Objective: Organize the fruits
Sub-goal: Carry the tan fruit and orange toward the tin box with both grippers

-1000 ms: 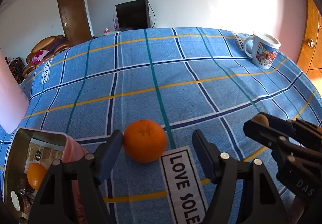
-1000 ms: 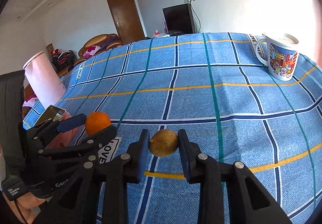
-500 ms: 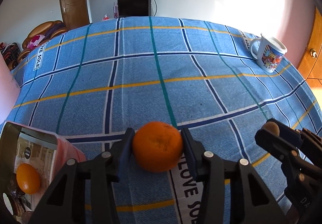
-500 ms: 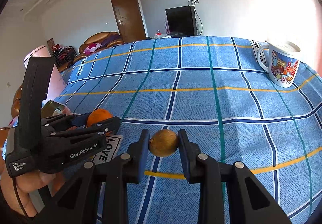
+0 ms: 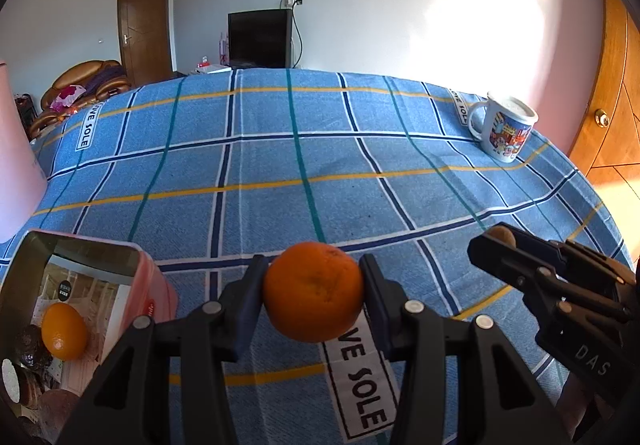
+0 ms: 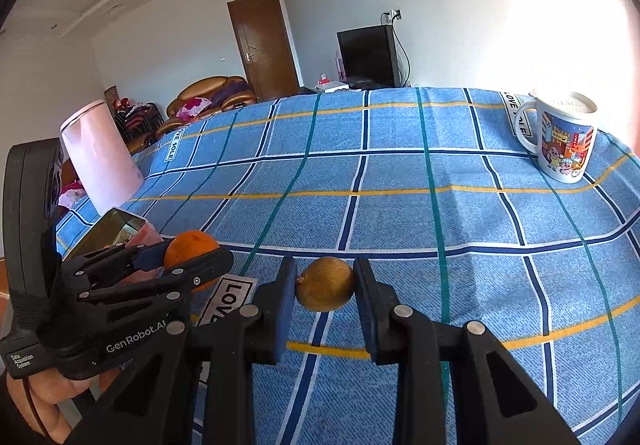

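My left gripper (image 5: 314, 293) is shut on an orange (image 5: 313, 291) and holds it above the blue checked tablecloth (image 5: 280, 165). It also shows in the right wrist view (image 6: 192, 261) at the left, with the orange (image 6: 188, 247) between its fingers. My right gripper (image 6: 325, 285) is shut on a brown kiwi (image 6: 325, 284) and holds it above the cloth. In the left wrist view the right gripper (image 5: 500, 241) is at the right with the kiwi (image 5: 498, 235) partly hidden. A pink box (image 5: 152, 285) at the lower left holds another orange (image 5: 64, 331) and dark items.
A printed mug (image 5: 504, 131) stands at the far right of the table; it also shows in the right wrist view (image 6: 564, 141). A pink upright container (image 6: 100, 161) stands at the left table edge. A TV, door and sofa lie beyond the table.
My left gripper closed on the orange and lifted it off the cloth. My right gripper kept hold of the kiwi and barely moved.
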A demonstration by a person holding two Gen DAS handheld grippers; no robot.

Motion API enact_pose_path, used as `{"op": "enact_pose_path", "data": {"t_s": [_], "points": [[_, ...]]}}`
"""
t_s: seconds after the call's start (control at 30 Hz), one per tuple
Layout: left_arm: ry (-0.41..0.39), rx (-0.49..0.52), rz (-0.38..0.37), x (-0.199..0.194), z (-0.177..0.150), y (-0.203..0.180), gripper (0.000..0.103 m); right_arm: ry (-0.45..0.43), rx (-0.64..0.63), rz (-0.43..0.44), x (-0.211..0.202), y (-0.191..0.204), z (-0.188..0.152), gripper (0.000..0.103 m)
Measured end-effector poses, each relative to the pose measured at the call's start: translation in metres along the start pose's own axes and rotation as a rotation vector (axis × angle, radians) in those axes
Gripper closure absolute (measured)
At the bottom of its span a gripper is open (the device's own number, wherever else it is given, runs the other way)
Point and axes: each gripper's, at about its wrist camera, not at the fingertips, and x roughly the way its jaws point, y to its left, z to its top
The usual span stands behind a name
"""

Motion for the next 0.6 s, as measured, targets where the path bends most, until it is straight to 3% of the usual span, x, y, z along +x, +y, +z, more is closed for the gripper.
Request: {"op": "enact_pose_path", "data": {"t_s": [0.6], "points": [[-0.157, 0.029, 0.041, -0.033, -0.008, -0.005, 0.055, -0.116, -0.037, 0.023, -0.02, 0.005, -0.001, 0.072]]}}
